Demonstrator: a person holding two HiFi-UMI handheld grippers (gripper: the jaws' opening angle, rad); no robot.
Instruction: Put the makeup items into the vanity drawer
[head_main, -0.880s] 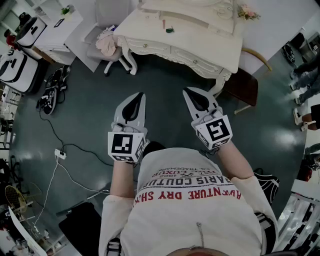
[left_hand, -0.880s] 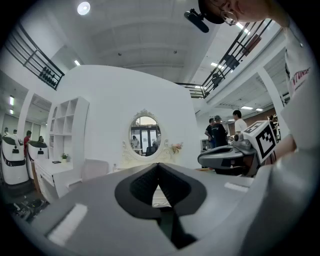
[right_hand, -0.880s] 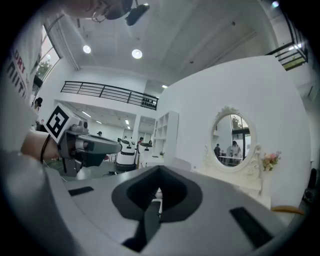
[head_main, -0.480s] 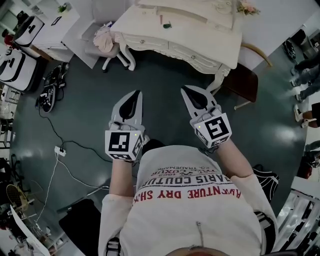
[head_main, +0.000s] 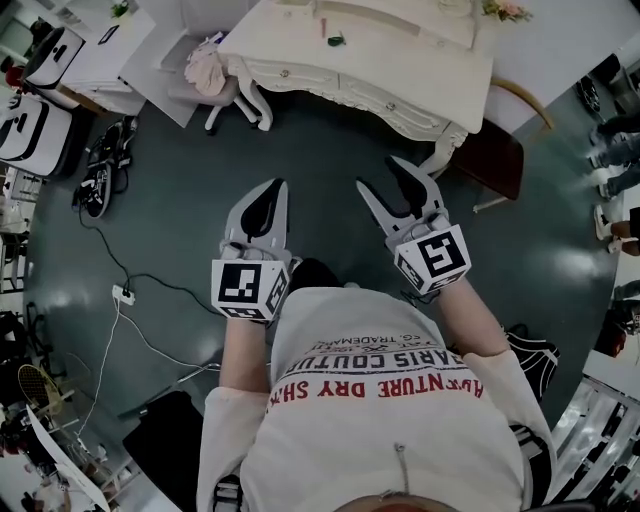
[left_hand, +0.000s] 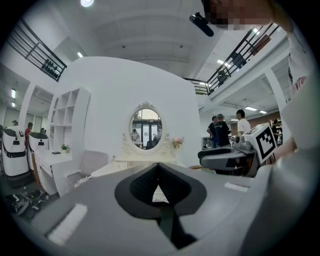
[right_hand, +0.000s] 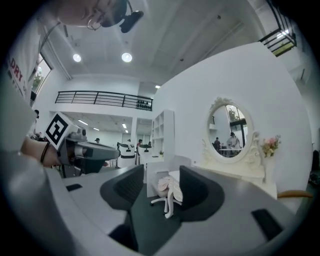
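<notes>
Well short of the vanity table (head_main: 410, 55) | left gripper (head_main: 278, 188) closed, right gripper (head_main: 382, 176) agape, both empty | we should step closer, then pull the drawer (head_main: 372, 97) out squarely.

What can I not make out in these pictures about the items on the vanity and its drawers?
- Small items on vanity: head view, too small to identify.
- Vanity's rear: cut off by head view's top edge.
- Drawers: closed, insides hidden.
- Vanity top: left gripper view, largely covered by left gripper's own shut jaws.
</notes>
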